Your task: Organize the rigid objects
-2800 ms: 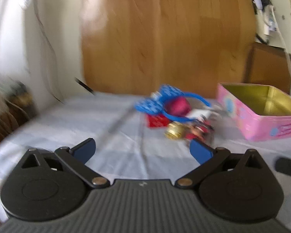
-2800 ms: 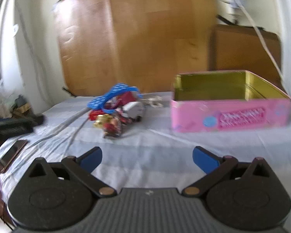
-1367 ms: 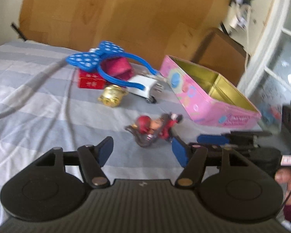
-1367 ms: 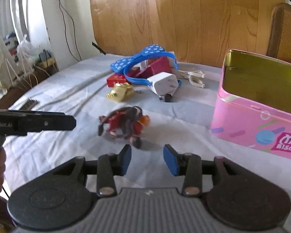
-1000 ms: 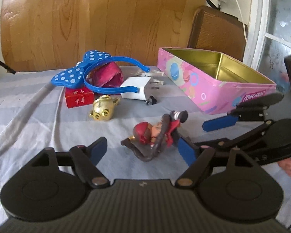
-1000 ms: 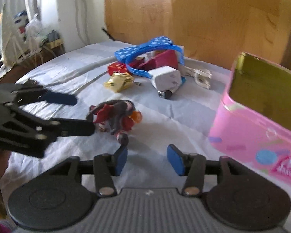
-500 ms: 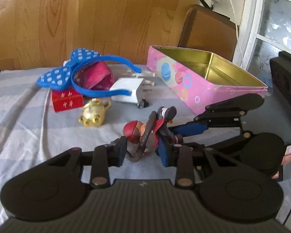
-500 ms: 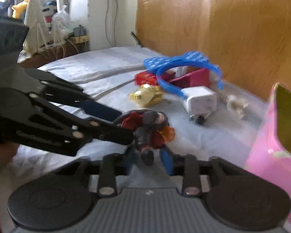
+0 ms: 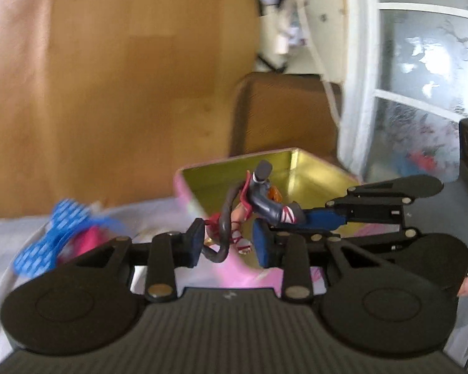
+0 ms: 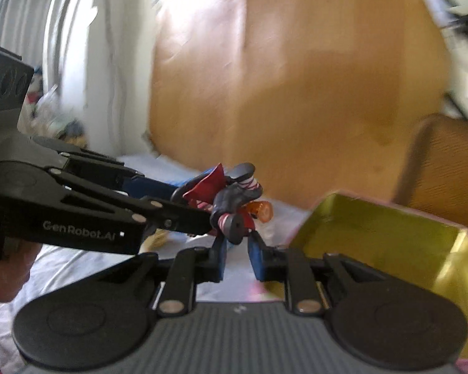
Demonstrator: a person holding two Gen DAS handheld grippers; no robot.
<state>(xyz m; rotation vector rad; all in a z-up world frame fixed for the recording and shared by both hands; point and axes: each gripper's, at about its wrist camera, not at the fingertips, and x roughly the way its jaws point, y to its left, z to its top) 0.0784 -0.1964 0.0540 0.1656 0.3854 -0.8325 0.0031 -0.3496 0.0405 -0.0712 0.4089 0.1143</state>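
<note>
- both claws, left gripper (image 9: 229, 243) and right gripper (image 10: 236, 257), were clamped on the figurine (image 9: 249, 205), airborne near the tin's (image 9: 312, 168) corner
- tin looked empty; headband (image 9: 43, 240) left on the tabletop

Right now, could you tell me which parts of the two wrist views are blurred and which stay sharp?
Left wrist view: the tongs and the toy figure are fairly sharp; the wooden panel and blue bow headband are smeared, and the window glares. Right wrist view: the tongs are sharp; the tin and curtain are motion-blurred.
</note>
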